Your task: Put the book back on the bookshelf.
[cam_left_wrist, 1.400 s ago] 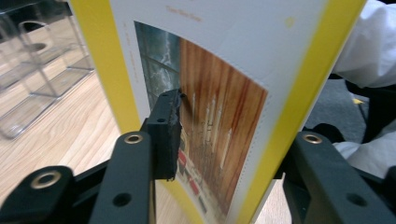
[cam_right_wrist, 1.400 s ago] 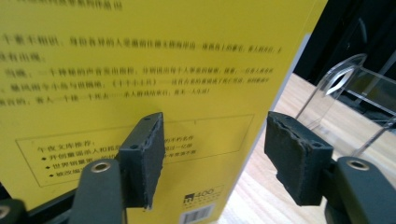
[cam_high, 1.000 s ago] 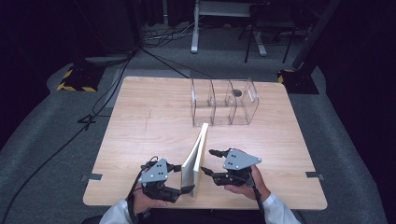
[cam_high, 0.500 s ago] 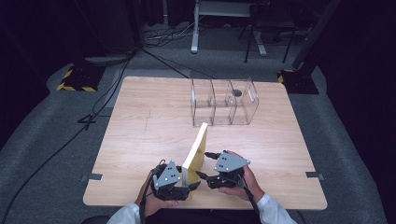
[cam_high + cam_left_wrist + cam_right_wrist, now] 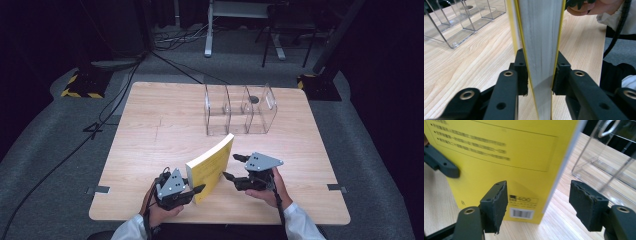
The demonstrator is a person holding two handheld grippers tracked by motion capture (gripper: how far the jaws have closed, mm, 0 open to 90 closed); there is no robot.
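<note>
Left gripper (image 5: 192,191) has just been closing and now pinches the yellow book (image 5: 212,165) standing on edge near the table's (image 5: 150,130) front; right gripper (image 5: 234,167) hangs open beside it — next, probably carrying it toward the clear organizer (image 5: 240,107)

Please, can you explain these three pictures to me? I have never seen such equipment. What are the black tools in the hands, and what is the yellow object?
A person sits at a wooden table and holds a hand-operated claw in each hand. The high view looks down from above. The other two pictures come from small cameras that ride on each claw and look along its black jaws.

The yellow object is a book that stands on edge. The left claw has just been closing, and the left gripper view shows its jaws pressed on both covers of the book. The right claw is open beside the book; its jaws hold nothing.

Farther back stands a clear plastic organizer with three compartments.
</note>
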